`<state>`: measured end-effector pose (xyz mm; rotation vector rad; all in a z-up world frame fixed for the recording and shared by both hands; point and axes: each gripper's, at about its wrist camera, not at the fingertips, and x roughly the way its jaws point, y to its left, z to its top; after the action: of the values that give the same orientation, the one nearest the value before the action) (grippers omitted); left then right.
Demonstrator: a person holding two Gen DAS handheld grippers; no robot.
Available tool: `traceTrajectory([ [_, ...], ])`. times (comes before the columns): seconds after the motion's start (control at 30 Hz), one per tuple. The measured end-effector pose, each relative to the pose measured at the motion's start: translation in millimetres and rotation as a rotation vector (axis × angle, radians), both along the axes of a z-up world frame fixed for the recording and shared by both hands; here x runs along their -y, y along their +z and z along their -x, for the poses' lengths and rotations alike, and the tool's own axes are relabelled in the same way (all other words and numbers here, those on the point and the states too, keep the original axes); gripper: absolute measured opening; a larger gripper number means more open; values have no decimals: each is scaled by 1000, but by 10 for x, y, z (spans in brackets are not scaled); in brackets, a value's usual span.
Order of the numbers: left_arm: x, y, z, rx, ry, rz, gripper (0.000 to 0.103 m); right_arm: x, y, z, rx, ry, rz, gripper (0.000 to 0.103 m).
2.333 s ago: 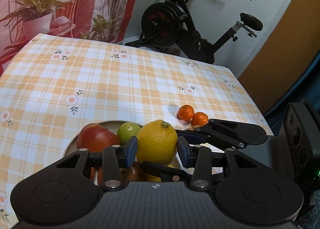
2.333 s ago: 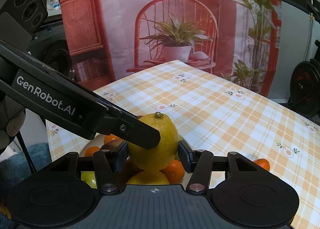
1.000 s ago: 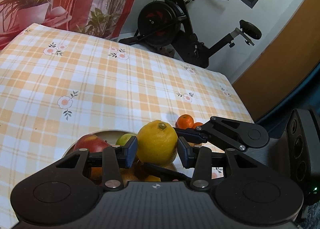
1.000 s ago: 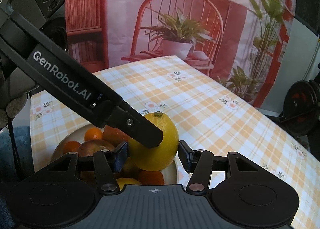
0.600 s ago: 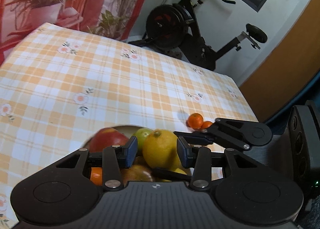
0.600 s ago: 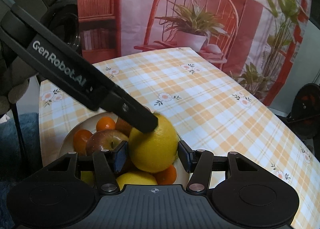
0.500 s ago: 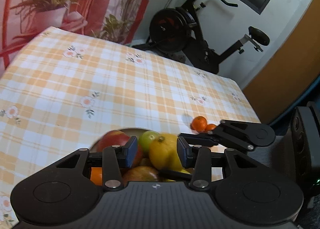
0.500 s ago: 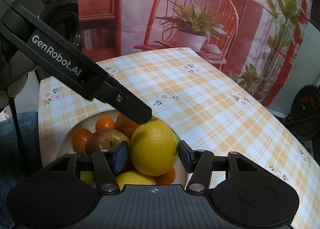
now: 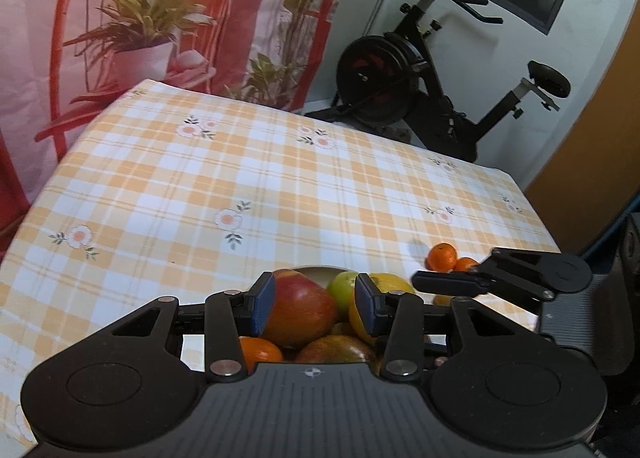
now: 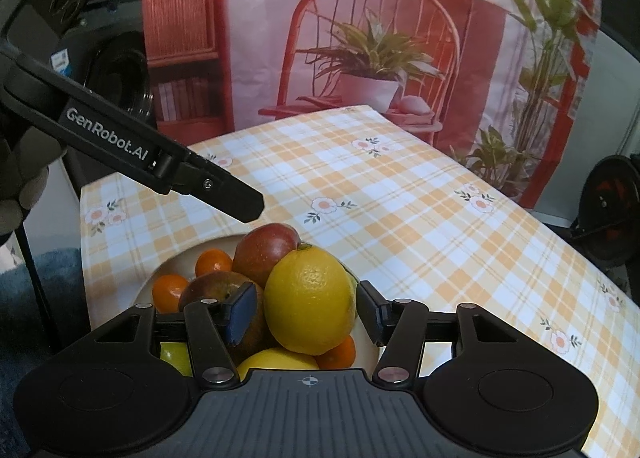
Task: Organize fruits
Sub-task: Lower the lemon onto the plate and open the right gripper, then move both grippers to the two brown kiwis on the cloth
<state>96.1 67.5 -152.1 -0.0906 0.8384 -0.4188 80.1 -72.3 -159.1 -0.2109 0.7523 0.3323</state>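
Yellow lemon (image 10: 310,298) rests atop the fruit pile in the bowl (image 10: 172,262), framed by the right gripper (image 10: 306,316) with jaws parted, apparently released, while the left gripper (image 9: 316,308) hovers empty, jaws apart.

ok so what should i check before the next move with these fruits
1. Left gripper free: ok. Its jaws stand apart above the red apple, with nothing between them.
2. Large yellow lemon released: cannot tell. It sits on top of the pile between the right gripper pads, and contact is unclear.
3. Lemon steady: cannot tell. It is perched high on other fruit.
4. All fruit in the white bowl: not ok. Two small orange mandarins lie on the checked tablecloth.
5. Room in the bowl: cannot tell. It is heaped.
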Motion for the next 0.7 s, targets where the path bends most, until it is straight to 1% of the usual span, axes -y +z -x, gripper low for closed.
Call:
traceTrajectory([
  [0.17, 1, 16, 7, 10, 21, -20, 46, 94, 29, 70, 23, -41, -38, 53],
  [0.23, 13, 22, 11, 13, 24, -27, 46, 156, 47, 104, 34, -67, -55, 57],
  [0.43, 67, 36, 3, 23, 30, -47, 46, 361, 83, 172, 59, -135, -80, 63],
  [0.7, 230, 75, -16, 38, 23, -67, 46, 719, 83, 283, 86, -223, -105, 63],
])
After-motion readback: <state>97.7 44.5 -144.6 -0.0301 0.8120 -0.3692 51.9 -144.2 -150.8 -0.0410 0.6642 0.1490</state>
